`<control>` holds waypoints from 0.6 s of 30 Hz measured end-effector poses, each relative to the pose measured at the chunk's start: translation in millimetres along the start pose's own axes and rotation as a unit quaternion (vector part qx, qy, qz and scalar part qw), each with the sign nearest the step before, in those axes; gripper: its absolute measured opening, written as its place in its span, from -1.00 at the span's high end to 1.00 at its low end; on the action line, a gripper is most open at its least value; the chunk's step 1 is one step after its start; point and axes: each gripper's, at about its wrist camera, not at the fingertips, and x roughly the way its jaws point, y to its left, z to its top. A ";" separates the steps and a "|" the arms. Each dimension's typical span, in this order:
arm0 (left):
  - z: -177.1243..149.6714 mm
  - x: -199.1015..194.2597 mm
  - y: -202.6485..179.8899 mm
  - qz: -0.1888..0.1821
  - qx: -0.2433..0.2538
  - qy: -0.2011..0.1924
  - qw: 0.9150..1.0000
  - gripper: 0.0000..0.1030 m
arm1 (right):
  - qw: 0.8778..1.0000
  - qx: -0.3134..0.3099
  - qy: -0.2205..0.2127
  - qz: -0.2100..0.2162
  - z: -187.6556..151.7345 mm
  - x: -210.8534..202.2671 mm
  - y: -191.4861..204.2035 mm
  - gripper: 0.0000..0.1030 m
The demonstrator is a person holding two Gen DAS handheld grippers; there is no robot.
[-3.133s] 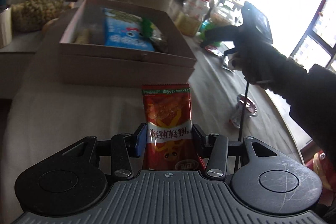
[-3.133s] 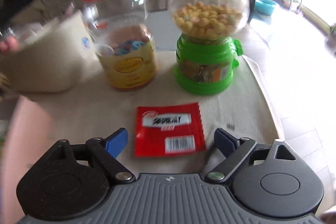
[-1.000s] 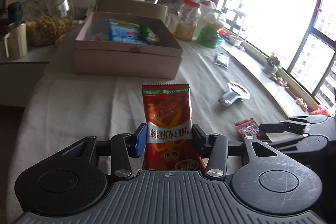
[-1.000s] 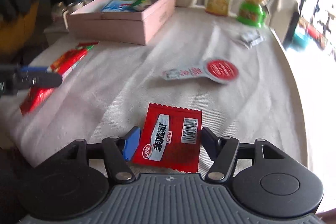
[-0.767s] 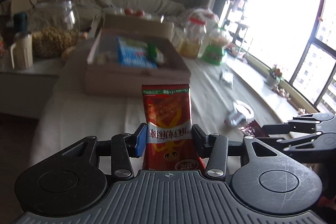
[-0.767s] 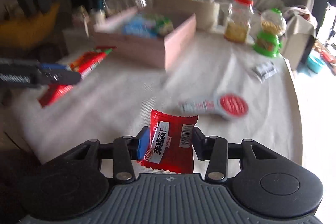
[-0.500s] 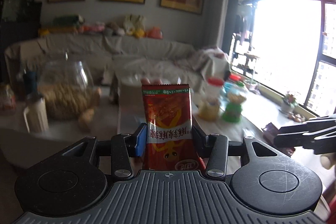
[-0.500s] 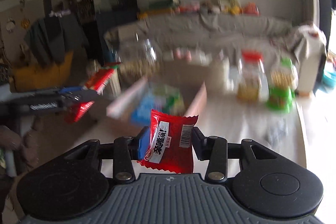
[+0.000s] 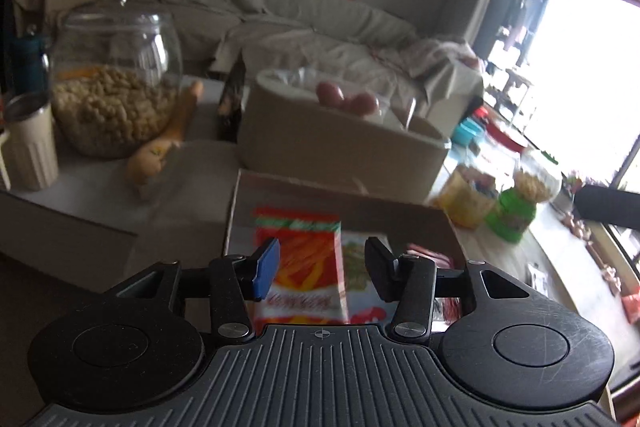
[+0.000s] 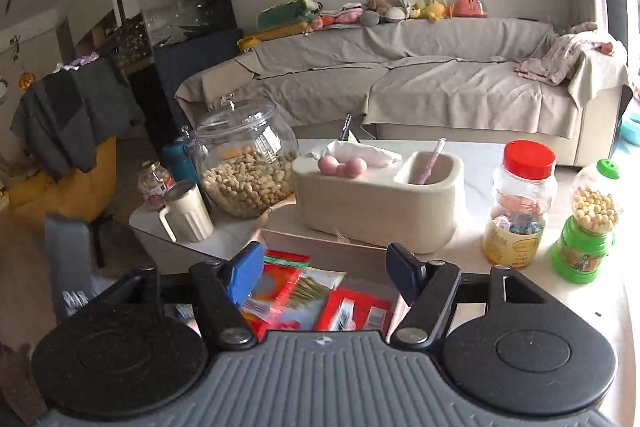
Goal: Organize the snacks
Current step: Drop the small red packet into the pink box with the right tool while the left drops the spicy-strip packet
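Both grippers are above the open pink box (image 10: pixel 320 247), which stands on the table with its far wall toward 12 o'clock.

The left gripper (image 9: pixel 322 269) is open. Its blue pad (image 9: pixel 267 269) is at 9 o'clock and its black pad (image 9: pixel 378 267) at 3 o'clock. A long red packet (image 9: pixel 306 267) is between them, blurred, with its green top edge toward 12 o'clock. A clear gap stays between the packet and the black pad. At the blue pad I cannot tell if it touches. The packet looks to be inside the box, over the other snacks.

The right gripper (image 10: pixel 324 275) is also open, and its jaws have just been opening. The pads grip nothing. Below them a small red packet (image 10: pixel 354 311) with a barcode lies in the box, at about 5 o'clock from the long red one (image 10: pixel 280 283), which the right view shows at the left side of the box.

Behind the box, at 12 o'clock, is a beige holder (image 10: pixel 380 203) with pink eggs (image 10: pixel 342 165) on it. At 10 o'clock there is a glass jar (image 10: pixel 246 163) of peanuts and a cream mug (image 10: pixel 188 213). At 2 o'clock stand a red-lid jar (image 10: pixel 518 203) and a green candy dispenser (image 10: pixel 588 227).
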 end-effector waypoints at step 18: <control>-74.2 -51.3 -119.5 -0.183 0.118 -0.010 0.976 -0.02 | 0.976 0.129 0.040 -0.170 -107.2 -31.3 -171.2 -0.54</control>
